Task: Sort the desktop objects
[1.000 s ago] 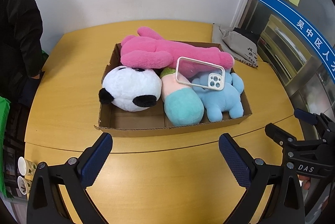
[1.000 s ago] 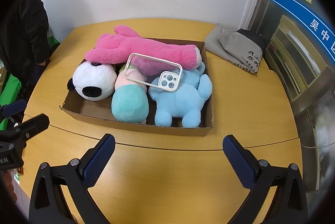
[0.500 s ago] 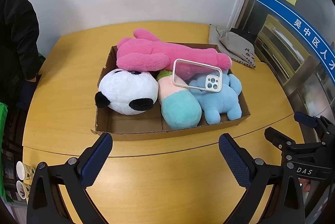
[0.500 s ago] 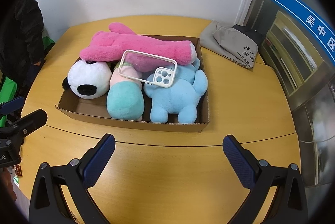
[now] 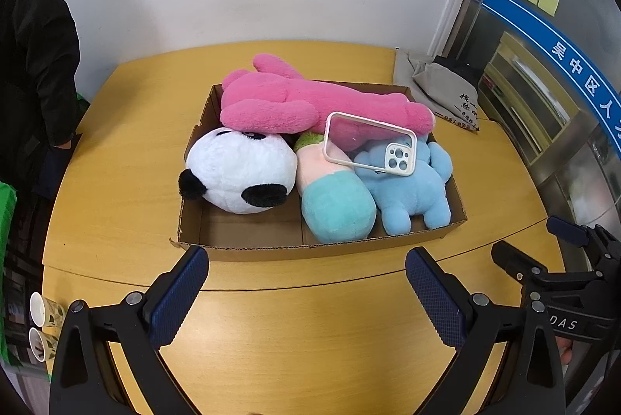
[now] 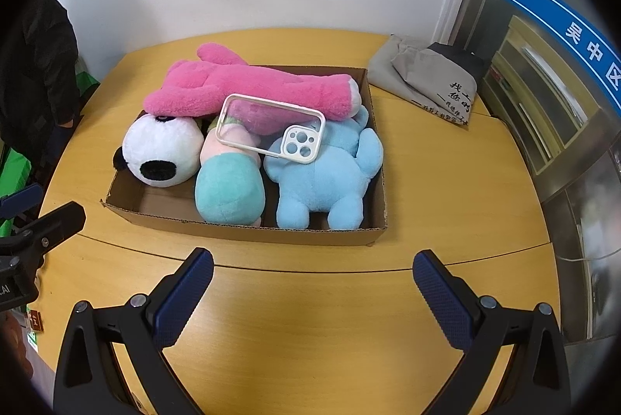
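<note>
Left gripper (image 5: 306, 293) and right gripper (image 6: 314, 293): jaws spread wide, holding nothing, above the yellow wooden table (image 6: 446, 190). Beyond them, the shallow brown cardboard box (image 6: 248, 233) contains plush toys. The clear white-rimmed phone case (image 6: 271, 128) rests on top, right of the white panda plush (image 6: 163, 151).

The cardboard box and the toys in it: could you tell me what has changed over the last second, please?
Only the viewpoints shifted: both views slid slightly across the scene, as the hand-held grippers drifted. Nothing was grasped or released. The left gripper and right gripper stay open and empty over the table. The phone case still lies across the plush toys in the cardboard box.
</note>
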`<state>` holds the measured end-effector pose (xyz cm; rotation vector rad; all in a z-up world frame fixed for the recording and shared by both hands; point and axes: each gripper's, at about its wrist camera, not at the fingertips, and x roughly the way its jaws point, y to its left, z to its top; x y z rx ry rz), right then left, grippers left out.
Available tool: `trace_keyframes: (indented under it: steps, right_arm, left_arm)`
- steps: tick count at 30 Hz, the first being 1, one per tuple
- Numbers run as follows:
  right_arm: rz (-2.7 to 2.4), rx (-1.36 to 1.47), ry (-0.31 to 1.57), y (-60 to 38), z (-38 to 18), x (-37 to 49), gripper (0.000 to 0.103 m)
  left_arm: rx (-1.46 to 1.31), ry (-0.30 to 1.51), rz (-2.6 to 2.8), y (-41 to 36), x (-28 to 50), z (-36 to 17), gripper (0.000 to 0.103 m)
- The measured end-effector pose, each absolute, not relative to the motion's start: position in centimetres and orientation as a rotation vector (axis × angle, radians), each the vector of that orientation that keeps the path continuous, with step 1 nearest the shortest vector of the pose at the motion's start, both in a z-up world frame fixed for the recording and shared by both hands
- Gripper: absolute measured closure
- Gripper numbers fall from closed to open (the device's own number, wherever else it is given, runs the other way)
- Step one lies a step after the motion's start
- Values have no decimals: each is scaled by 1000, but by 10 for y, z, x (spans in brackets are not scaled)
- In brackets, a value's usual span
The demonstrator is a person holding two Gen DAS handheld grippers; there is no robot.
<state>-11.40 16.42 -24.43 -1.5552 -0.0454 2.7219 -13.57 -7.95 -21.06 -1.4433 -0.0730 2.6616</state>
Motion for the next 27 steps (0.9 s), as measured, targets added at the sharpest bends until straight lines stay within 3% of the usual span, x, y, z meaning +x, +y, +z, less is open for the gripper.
trace_keyframes:
  steps: [27]
  right_arm:
    - [2739,-1568,-70,161,-242,-113,0]
  left_arm:
    - [-1472,-116,2634,-75,-131,-219,0]
